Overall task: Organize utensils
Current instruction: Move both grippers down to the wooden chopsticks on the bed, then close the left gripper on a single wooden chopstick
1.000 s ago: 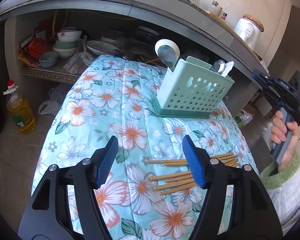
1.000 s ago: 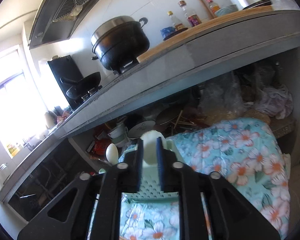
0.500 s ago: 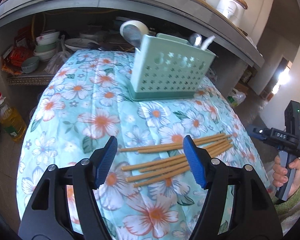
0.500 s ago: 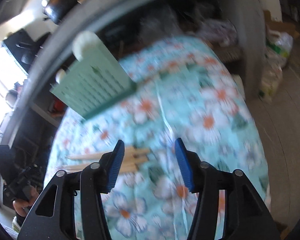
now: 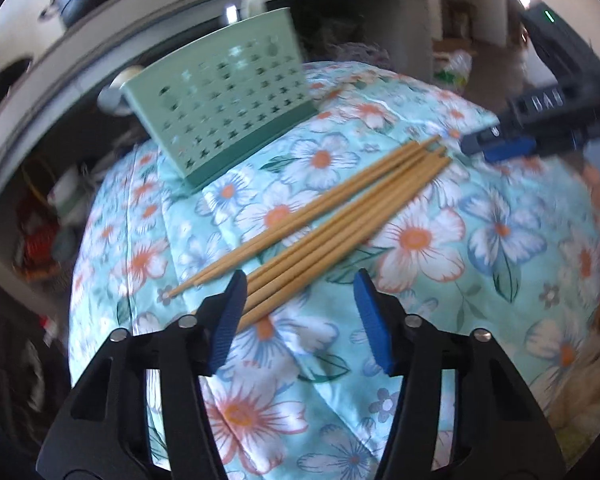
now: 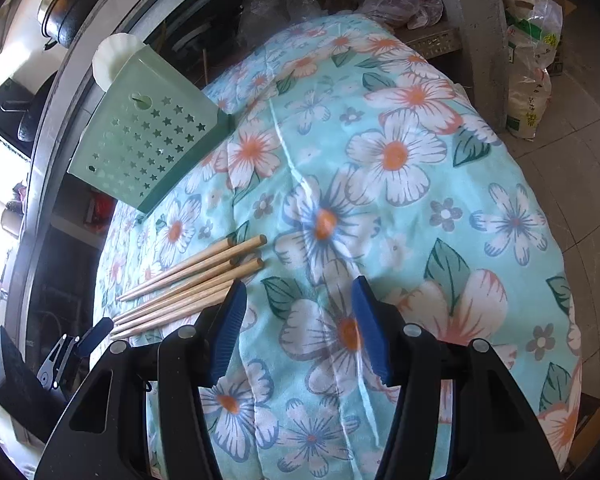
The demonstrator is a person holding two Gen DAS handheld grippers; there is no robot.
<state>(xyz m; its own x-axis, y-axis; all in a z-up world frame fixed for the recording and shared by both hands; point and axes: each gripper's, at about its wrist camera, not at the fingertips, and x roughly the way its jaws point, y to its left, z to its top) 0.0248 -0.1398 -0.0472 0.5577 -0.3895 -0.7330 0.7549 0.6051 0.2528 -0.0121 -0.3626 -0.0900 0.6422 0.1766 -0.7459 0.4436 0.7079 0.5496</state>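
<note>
Several wooden chopsticks [image 5: 332, 216] lie in a loose bundle on the floral cloth [image 5: 480, 240]; they also show in the right wrist view [image 6: 192, 284]. A green perforated utensil holder [image 5: 224, 96] stands behind them with spoons in it; it also shows in the right wrist view [image 6: 144, 136]. My left gripper [image 5: 300, 312] is open, just above the thin ends of the chopsticks. My right gripper [image 6: 298, 320] is open and empty over the cloth, just right of the thick ends; it also shows at the far right of the left wrist view [image 5: 500, 146].
A grey counter [image 5: 80, 56] with a black pot [image 6: 60, 4] overhangs the table's far side. Bowls and clutter fill the shelf under it. A plastic bag [image 6: 532, 76] stands on the tiled floor at right.
My left gripper has swung round and closer to the chopsticks' thin ends. My right gripper has dropped lower, beside their thick ends. Both stay open.
</note>
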